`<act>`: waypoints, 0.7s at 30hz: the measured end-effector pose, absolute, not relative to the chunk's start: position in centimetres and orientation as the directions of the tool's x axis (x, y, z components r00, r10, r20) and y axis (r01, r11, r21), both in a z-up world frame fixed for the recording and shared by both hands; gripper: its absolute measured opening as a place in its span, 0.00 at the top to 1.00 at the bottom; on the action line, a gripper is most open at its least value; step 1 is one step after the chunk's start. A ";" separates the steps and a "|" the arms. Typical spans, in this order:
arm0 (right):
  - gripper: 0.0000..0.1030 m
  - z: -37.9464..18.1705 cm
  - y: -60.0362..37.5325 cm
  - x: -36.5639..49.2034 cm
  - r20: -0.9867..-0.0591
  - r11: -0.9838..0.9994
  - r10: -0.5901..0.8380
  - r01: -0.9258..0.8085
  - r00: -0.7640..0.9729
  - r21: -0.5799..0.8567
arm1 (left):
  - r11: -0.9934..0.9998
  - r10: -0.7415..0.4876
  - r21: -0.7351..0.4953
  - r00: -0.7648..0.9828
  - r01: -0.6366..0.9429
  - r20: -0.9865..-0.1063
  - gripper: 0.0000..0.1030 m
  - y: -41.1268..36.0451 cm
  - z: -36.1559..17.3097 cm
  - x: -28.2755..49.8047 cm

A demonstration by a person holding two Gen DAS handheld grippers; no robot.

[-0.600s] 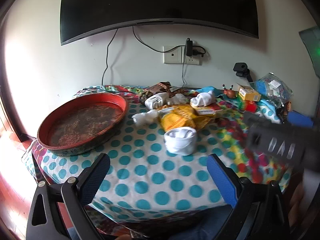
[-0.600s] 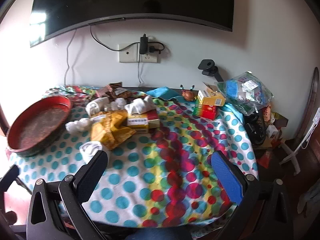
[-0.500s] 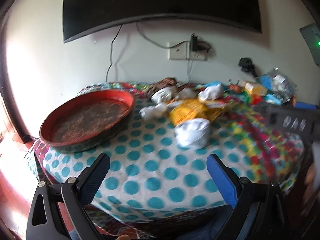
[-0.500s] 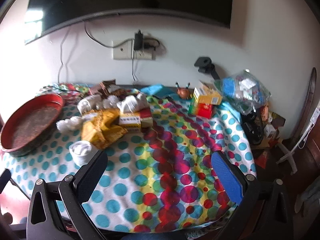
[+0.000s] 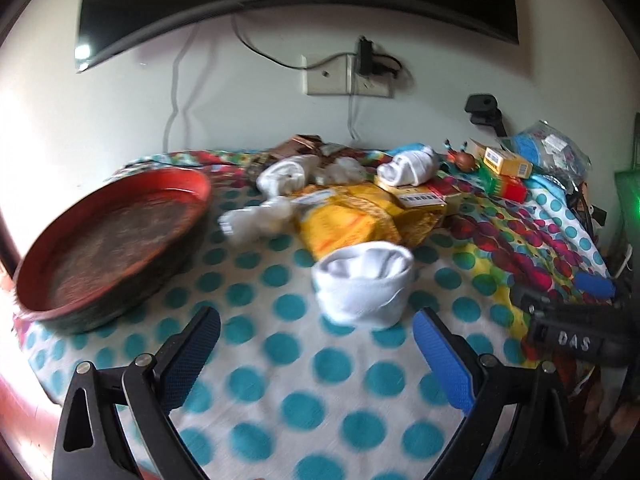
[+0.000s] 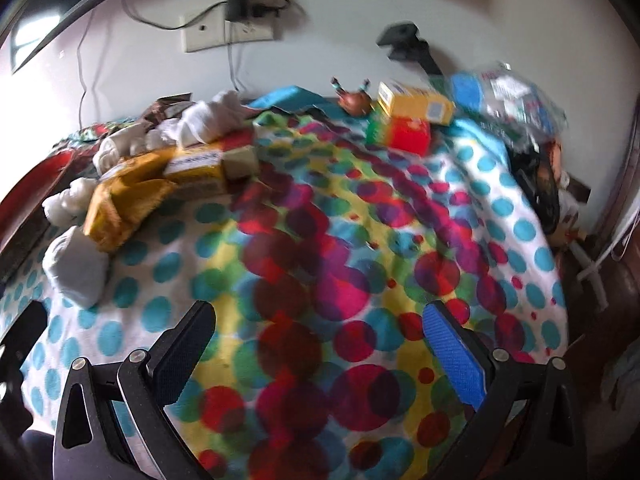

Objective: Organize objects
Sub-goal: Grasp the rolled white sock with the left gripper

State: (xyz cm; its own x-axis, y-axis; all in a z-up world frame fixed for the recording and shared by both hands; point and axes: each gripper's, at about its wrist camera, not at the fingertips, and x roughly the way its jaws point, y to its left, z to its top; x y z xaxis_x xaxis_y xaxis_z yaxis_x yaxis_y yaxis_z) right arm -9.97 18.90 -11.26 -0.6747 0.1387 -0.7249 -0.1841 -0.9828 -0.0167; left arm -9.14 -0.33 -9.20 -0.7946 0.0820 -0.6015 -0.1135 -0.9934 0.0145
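the left gripper (image 5: 316, 354) hangs over the near edge of the table (image 5: 256, 364), its jaws spread wide with nothing between them. just beyond its fingertips, a little right of centre, a rolled white sock bundle (image 5: 363, 283) stands on the dotted cloth with its folded opening facing up; nothing lies between it and the gripper. behind the bundle and touching it is a crumpled yellow packet (image 5: 348, 224), its long side running left to right. to the left of the packet lies a knotted white sock (image 5: 256, 218), stretched roughly left to right, and further back two more rolled socks (image 5: 282, 176) (image 5: 410, 168) rest among wrappers near the wall. a flat yellow box (image 5: 416, 199) lies beside the packet. a round red tray (image 5: 108, 240) sits at the left side of the table, well apart from the bundle. at the back right stand a small yellow carton (image 5: 506, 162) on a red box (image 5: 508, 189), with a clear plastic bag (image 5: 554, 150) beside them.

the right gripper (image 6: 318, 346) is also wide apart and empty, over the red-and-yellow dotted part of the cloth, clear of any object. in its view the sock bundle (image 6: 76, 268) is far to the left, and the packet (image 6: 124, 200) runs diagonally behind it. the picture is blurred.
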 end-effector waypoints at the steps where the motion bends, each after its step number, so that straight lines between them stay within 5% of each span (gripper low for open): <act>1: 0.00 -11.4 19.3 -10.0 -0.727 -0.982 0.132 -0.186 -0.673 -0.006 | -0.993 0.085 0.015 -0.793 -0.118 -0.603 0.04 0.0 -9.3 -9.5; 5: 0.00 -11.9 20.1 -9.9 -0.713 -0.983 0.124 -0.185 -0.690 0.008 | -0.990 0.099 0.020 -0.789 -0.140 -0.606 0.10 1.6 -9.9 -11.1; 8: 0.00 -12.0 19.9 -10.0 -0.700 -0.984 0.134 -0.181 -0.701 -0.007 | -0.989 0.096 0.026 -0.775 -0.143 -0.625 0.40 2.3 -10.5 -12.3; 21: 0.00 -12.2 19.8 -10.3 -0.676 -0.987 0.127 -0.161 -0.726 -0.012 | -0.992 0.107 -0.014 -0.795 -0.124 -0.597 0.46 1.2 -9.1 -12.0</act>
State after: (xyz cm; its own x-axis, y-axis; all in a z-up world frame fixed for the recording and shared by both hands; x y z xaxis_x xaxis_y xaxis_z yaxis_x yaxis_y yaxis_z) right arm -10.28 19.75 -12.24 -0.7258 0.1266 -0.6761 -0.1609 -0.9869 -0.0121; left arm -12.01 1.25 -9.12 -0.7948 0.1075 -0.5972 -0.1235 -0.9922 -0.0142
